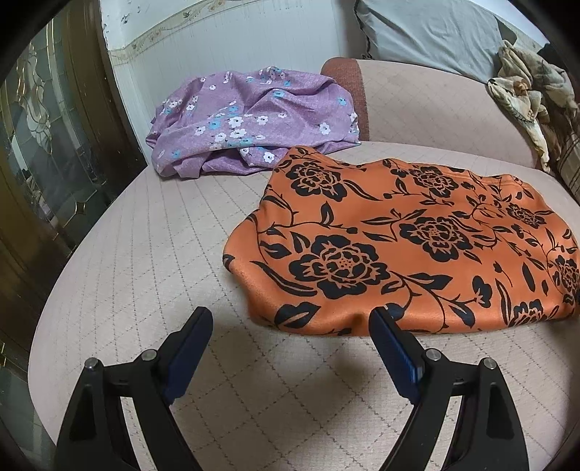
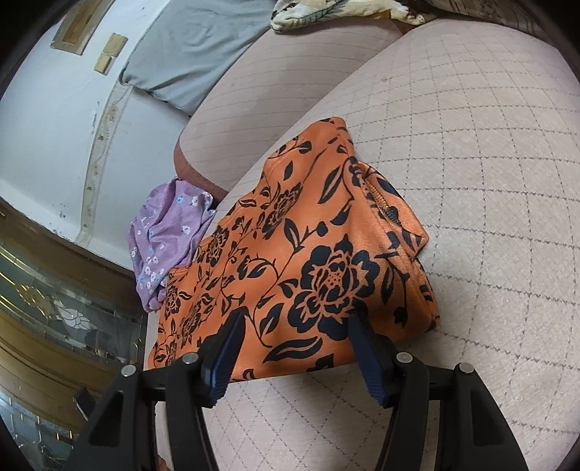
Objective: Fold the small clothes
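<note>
Left gripper, jaws spread wide and empty, hovers over the bare cushion with its right fingertip just at the near hem of the orange garment. Right gripper, jaws parted and pinching nothing, sits above the garment's near edge, cloth showing in the gap between its fingers.

Sofa seat: pale pink quilted cushion with a diamond stitch pattern, carrying both garments. Grey pillow: propped against the wall behind the backrest. Orange garment: black rose print, folded into a flat oblong and lying in the middle of the seat; a zipper shows at its far right corner in the right wrist view. Purple garment: small white and blue flowers, crumpled in a heap at the back left of the seat, just beside the orange garment's far corner. Patterned blanket: bunched on the backrest at right.
</note>
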`<state>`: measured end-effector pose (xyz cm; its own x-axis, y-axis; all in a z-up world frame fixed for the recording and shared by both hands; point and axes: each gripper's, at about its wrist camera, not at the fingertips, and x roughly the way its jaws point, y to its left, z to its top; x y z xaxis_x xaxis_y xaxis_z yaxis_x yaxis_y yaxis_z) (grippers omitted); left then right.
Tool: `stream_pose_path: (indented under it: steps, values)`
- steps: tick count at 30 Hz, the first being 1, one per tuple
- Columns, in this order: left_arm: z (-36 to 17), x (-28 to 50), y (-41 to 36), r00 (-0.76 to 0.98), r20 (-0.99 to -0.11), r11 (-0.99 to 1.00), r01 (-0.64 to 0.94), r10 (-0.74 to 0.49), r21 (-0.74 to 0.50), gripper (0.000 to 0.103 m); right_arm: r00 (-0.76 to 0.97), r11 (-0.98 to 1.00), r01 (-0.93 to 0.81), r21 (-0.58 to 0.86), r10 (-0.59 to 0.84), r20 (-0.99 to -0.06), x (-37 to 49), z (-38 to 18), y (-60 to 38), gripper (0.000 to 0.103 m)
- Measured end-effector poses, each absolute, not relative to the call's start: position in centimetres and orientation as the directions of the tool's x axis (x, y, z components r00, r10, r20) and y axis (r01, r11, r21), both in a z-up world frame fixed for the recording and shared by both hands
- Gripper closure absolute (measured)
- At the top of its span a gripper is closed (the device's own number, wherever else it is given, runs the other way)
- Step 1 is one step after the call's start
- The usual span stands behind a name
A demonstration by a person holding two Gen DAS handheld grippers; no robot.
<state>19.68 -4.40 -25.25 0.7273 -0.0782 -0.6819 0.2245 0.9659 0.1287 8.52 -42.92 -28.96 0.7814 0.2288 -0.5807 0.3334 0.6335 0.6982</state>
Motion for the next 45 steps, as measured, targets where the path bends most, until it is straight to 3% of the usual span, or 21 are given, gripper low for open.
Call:
stream_pose_path:
  steps: [15,36,39,42,45]
  values:
    - [-25.3,19.6,-4.5,0.731,-0.679,0.965,0.223,-0.075,0.134,0.015,0.769,0.774,0.27,0.573,0.185,-0.611,9.2,-27.4,-39.9,0.039]
    - [-25.6,19.7,-4.6,0.713,-0.695,0.965,0.232,-0.086,0.119,0.015,0.75,0.766,0.261,0.587,0.221,-0.623,9.4,-28.1,-39.6,0.039]
    - [-25.9,20.1,-4.4,0.662,-0.733,0.964,0.264,-0.156,0.033,0.015,0.743,0.751,0.273,0.601,0.231,-0.628,9.5,-28.5,-39.9,0.039]
    - [-26.8,21.0,-3.5,0.521,-0.785,0.933,0.298,-0.336,-0.202,0.015,0.737,0.719,0.288,0.632,0.255,-0.626,9.4,-29.0,-40.3,0.039]
    - [-27.9,21.7,-3.0,0.424,-0.791,0.896,0.265,-0.441,-0.357,0.015,0.74,0.666,0.301,0.682,0.288,-0.608,9.1,-29.5,-41.0,0.037]
